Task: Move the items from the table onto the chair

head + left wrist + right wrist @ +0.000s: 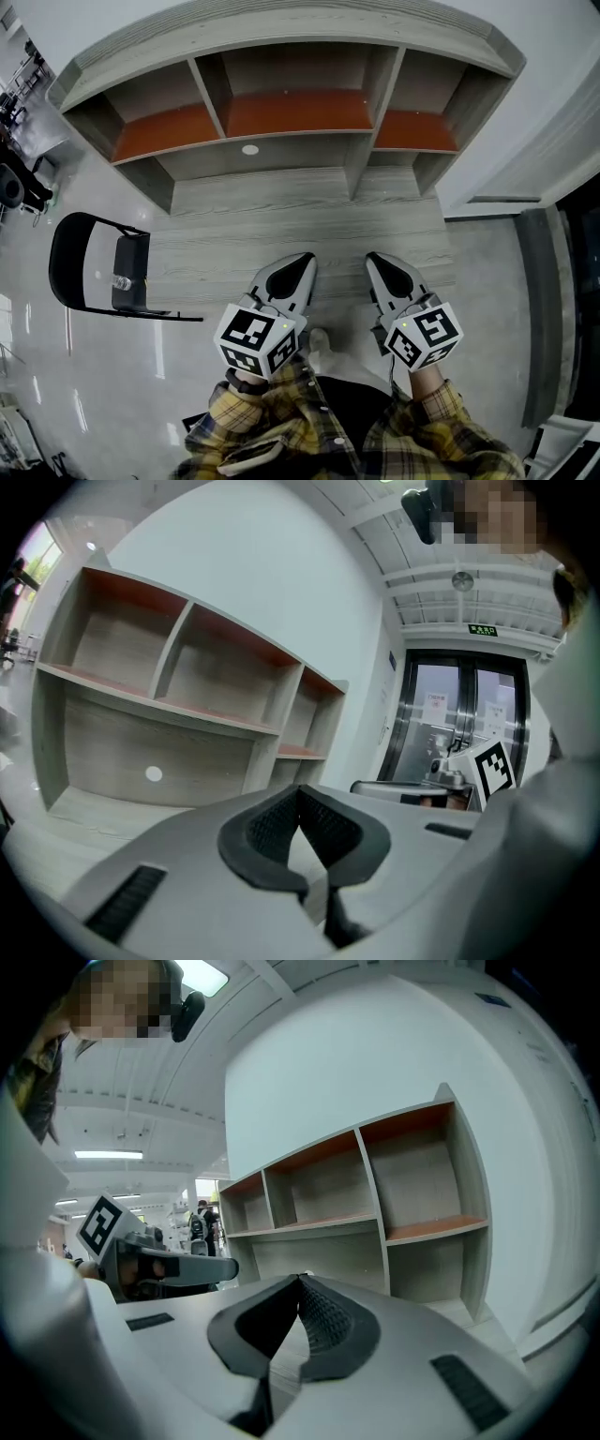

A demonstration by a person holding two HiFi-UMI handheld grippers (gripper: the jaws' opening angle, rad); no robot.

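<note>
**Head view.** Left tongs (302, 261) and right tongs (375, 260), both with jaws pressed together and holding nothing, hang side by side over the near edge of the table (281, 202), tips toward 12 o'clock. The table top and the shelves (300, 112) behind it look bare. The chair (89, 267) stands at 9 o'clock, well apart from the table, with a small clear item, probably a bottle (122, 281), on its seat.

**Left gripper view.** The left tongs (300, 794) have their pads meeting at the tip, with nothing between them.

**Right gripper view.** The right tongs (300, 1283) are likewise closed and empty.

**Hazards (judged).** Closed jaws reaching for an item would shove it rather than grip it. A careless set-down could knock the bottle off the narrow seat, and the long carry to the chair could loosen a weak grip.
</note>
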